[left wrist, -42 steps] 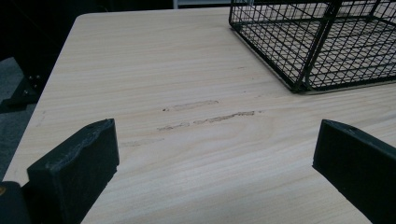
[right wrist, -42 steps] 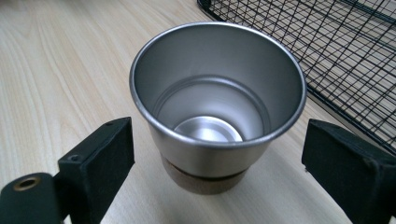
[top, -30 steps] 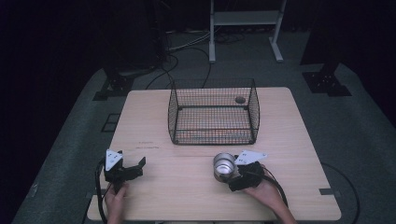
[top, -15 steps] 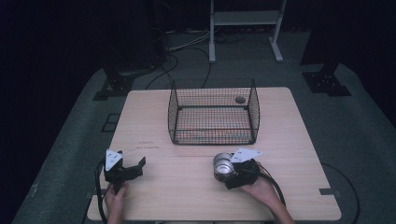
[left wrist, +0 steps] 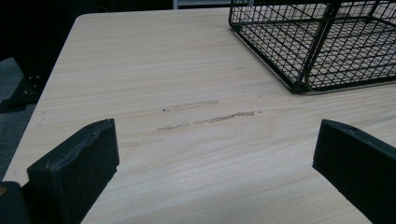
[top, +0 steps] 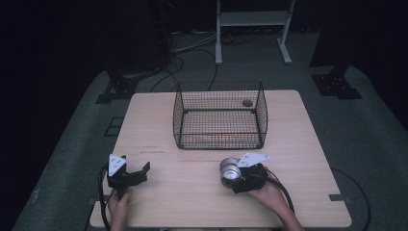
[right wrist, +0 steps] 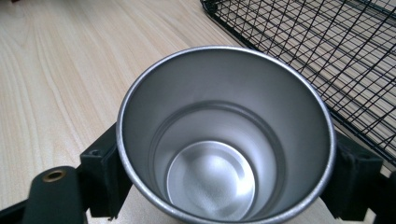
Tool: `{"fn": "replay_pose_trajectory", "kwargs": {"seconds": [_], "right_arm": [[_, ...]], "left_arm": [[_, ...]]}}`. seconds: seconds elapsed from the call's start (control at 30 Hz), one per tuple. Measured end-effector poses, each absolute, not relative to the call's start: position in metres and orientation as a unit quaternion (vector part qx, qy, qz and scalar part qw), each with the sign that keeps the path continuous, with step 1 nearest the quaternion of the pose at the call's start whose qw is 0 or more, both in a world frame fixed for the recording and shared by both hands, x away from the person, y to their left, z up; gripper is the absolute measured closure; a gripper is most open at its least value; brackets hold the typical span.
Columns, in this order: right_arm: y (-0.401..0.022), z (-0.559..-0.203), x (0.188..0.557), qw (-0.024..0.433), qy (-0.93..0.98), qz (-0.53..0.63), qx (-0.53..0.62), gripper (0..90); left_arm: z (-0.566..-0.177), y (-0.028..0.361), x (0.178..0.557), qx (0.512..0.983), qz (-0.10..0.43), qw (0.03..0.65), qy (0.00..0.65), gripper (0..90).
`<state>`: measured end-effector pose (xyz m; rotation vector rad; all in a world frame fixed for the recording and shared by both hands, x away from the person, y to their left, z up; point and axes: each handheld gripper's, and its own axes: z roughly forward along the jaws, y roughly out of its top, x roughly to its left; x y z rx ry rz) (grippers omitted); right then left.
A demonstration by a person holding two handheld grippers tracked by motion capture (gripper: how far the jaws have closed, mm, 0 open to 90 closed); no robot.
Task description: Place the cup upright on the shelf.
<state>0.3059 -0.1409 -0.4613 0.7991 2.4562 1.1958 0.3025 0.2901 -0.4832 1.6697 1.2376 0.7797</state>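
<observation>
My right gripper has its jaws clamped on either side of a steel cup, mouth facing the camera. My left gripper rests low, jaws spread wide over bare table. A wire basket stands just beyond both.

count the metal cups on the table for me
1. The metal cup stands on the table in front of the wire basket, between the jaws of the right tongs; the right gripper view looks into its empty inside.
</observation>
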Motion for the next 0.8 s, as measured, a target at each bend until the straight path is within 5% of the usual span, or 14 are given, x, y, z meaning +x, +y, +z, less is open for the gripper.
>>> {"fn": "replay_pose_trajectory", "kwargs": {"seconds": [0.8], "right_arm": [[-0.155,-0.418,0.314,0.117,0.846,0.445,0.270,17.9]], "left_arm": [[-0.483,0.290,0.303,0.674,0.316,0.443,0.498,0.0]]}}
